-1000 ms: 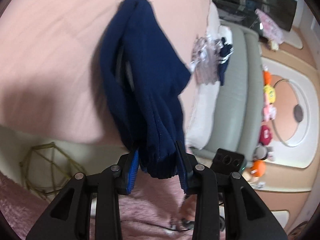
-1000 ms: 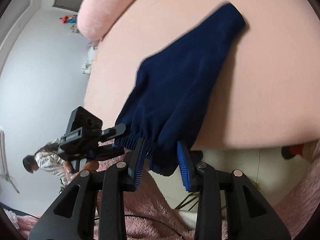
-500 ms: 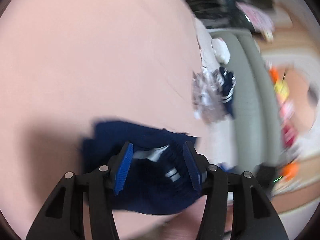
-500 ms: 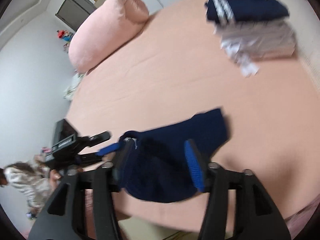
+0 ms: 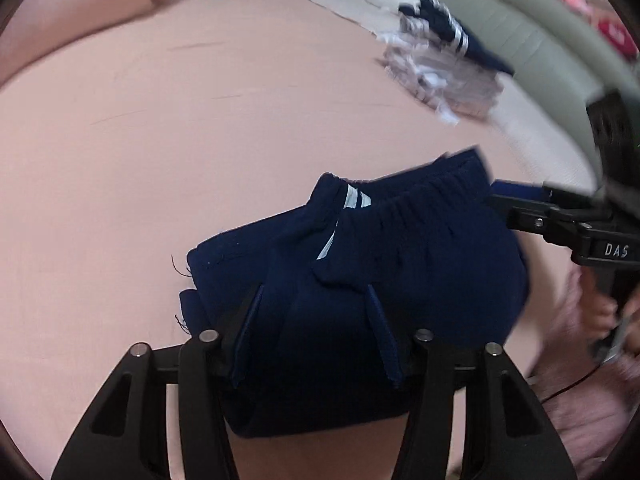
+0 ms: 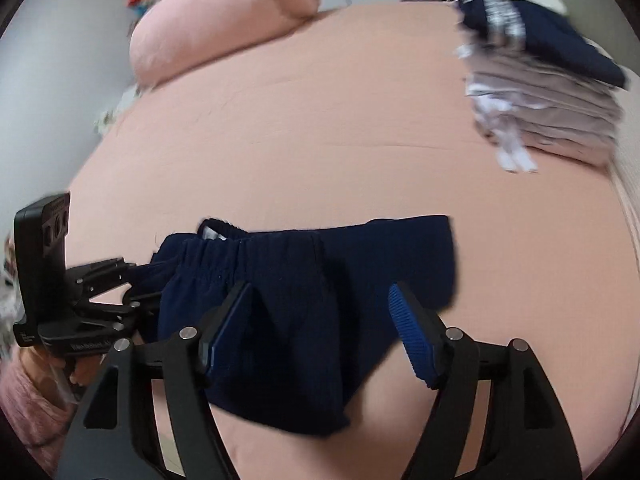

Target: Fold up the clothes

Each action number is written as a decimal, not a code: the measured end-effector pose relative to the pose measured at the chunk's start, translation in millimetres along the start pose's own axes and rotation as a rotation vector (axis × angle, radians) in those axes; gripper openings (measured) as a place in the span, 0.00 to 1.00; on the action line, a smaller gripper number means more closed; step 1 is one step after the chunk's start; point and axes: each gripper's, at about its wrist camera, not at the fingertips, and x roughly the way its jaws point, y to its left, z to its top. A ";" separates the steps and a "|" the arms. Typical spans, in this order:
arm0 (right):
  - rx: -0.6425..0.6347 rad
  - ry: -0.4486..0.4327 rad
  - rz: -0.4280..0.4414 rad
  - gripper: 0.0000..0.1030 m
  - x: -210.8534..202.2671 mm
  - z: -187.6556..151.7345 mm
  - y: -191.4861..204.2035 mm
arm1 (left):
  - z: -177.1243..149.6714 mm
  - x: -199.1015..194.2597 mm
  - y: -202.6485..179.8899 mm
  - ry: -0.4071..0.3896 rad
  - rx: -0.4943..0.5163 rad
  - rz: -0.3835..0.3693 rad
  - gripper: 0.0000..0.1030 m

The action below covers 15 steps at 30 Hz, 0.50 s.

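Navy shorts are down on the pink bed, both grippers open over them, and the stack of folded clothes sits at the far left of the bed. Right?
Not quite: the stack sits at the far right of the bed, as the right wrist view shows. The shorts do lie on the bed, with the left gripper and right gripper open over them.

navy shorts (image 5: 400, 264) lie folded on the pink bed (image 5: 200, 120).

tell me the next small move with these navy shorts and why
Probably draw both grippers back toward the near bed edge. The navy shorts lie folded on the pink bed, waistband on top. The left gripper and right gripper stand open, fingers astride the cloth, so it seems released. After that, it could join the folded stack at the far right.
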 end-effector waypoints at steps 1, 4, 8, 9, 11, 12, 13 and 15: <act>-0.016 0.029 0.010 0.50 5.7 0.5 3.6 | 0.7 -3.4 -6.5 -0.017 0.028 0.021 0.31; -0.061 0.063 0.018 0.27 12.4 1.4 14.0 | 1.0 -22.8 -4.6 -0.071 -0.007 0.023 0.13; -0.081 -0.010 0.003 0.23 -0.8 3.9 21.3 | -6.0 -51.8 16.8 -0.129 -0.163 -0.023 0.11; -0.072 -0.024 0.006 0.23 -2.9 4.9 20.9 | -9.9 -55.9 21.3 -0.129 -0.184 -0.024 0.11; -0.063 -0.025 -0.018 0.23 0.2 4.4 20.6 | -17.8 -51.3 32.2 -0.086 -0.240 -0.016 0.11; -0.058 -0.025 -0.029 0.24 1.7 4.1 20.4 | -21.8 -46.2 38.2 -0.055 -0.271 -0.010 0.11; -0.053 -0.026 -0.041 0.31 3.2 3.8 20.3 | -25.8 -41.1 44.1 -0.024 -0.302 -0.004 0.13; -0.044 -0.027 -0.065 0.39 6.2 3.2 20.0 | -29.6 -32.7 54.9 0.009 -0.353 -0.004 0.19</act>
